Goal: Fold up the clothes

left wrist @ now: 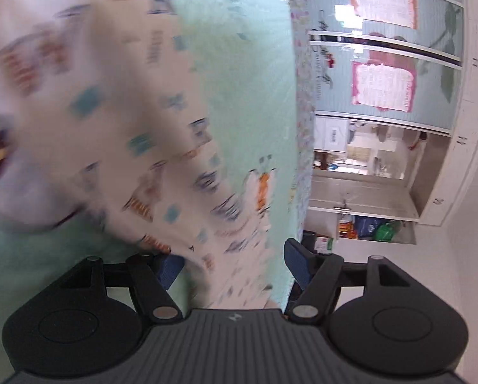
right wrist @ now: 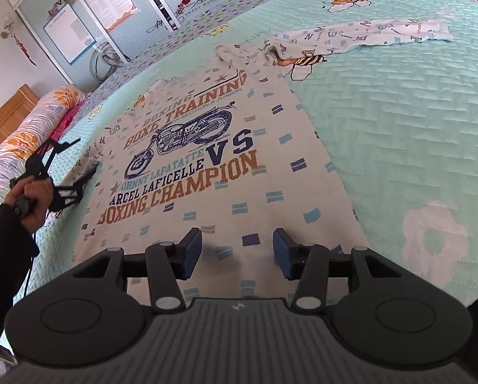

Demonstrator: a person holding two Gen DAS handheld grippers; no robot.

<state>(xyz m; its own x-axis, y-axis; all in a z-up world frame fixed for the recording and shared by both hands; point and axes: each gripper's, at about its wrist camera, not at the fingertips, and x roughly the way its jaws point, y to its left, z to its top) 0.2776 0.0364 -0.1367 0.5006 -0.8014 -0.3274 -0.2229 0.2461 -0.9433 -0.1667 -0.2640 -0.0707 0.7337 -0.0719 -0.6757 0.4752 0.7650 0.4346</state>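
The shirt (right wrist: 203,166) lies print-up on the bed (right wrist: 398,128). Your left gripper (right wrist: 88,172) is at its sleeve edge, jaws apart with cloth between them; your right gripper (right wrist: 237,249) hovers released over the hem.

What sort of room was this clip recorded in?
Most likely a home bedroom. A T-shirt lies spread on a bed with a mint quilted bedspread, a rolled floral quilt sits by a wooden headboard, and a wardrobe with sliding doors stands behind.

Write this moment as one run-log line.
left gripper: at white printed cotton shirt sleeve | right gripper: jaws open over hem | mint quilted bedspread
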